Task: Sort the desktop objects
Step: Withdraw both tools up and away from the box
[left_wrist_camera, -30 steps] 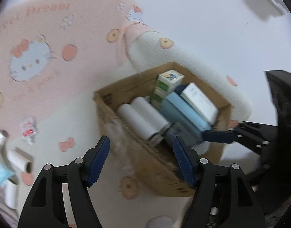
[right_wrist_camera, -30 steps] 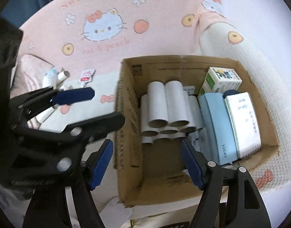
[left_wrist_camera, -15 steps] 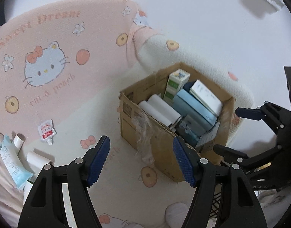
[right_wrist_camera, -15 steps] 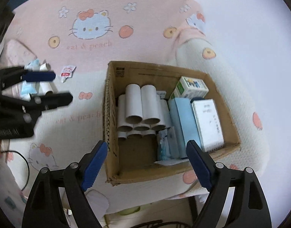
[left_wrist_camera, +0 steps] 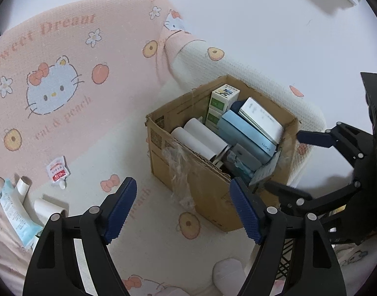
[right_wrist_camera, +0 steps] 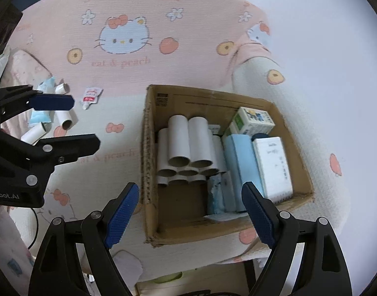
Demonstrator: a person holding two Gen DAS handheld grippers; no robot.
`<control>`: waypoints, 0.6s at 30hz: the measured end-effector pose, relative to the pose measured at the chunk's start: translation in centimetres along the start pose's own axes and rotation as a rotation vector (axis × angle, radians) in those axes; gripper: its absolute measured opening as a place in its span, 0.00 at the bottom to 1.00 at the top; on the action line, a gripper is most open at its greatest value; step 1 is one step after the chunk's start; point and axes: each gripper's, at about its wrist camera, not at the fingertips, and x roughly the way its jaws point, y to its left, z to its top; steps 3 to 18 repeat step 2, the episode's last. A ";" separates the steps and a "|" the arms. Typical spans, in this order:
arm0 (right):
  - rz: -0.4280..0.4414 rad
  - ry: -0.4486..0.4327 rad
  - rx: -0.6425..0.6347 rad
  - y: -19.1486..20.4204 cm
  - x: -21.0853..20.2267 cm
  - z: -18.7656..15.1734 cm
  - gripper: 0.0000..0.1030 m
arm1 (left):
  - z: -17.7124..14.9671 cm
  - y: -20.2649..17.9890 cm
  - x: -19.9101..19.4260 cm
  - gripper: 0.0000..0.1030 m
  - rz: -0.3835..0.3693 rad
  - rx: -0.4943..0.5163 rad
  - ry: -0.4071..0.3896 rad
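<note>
A cardboard box sits on a pink cartoon-cat blanket, packed with paper tubes and small boxes. More tubes and a sachet lie loose at ten o'clock. The left gripper, fingers opening, and the right gripper, fingers wide, are both empty.

Box: from my right wrist view the cardboard box sits at centre on the blanket.
In box, 9 o'clock side: stacked paper tubes, lying flat.
In box, 3 o'clock side: flat boxes side by side, with a small carton behind them at 1 o'clock.
Outside, 9 o'clock: loose tubes, well apart from the box.
Beside those, 10 o'clock: sachet.
</note>
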 end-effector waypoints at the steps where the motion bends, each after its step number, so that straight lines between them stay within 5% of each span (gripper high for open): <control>1: -0.007 0.000 0.004 -0.1 -0.1 -0.1 0.82 | 0.0 -0.1 0.0 0.79 0.003 0.003 -0.001; 18: -0.018 0.000 0.008 -0.3 -0.1 -0.2 0.82 | 0.1 -0.3 -0.1 0.79 0.007 0.007 -0.004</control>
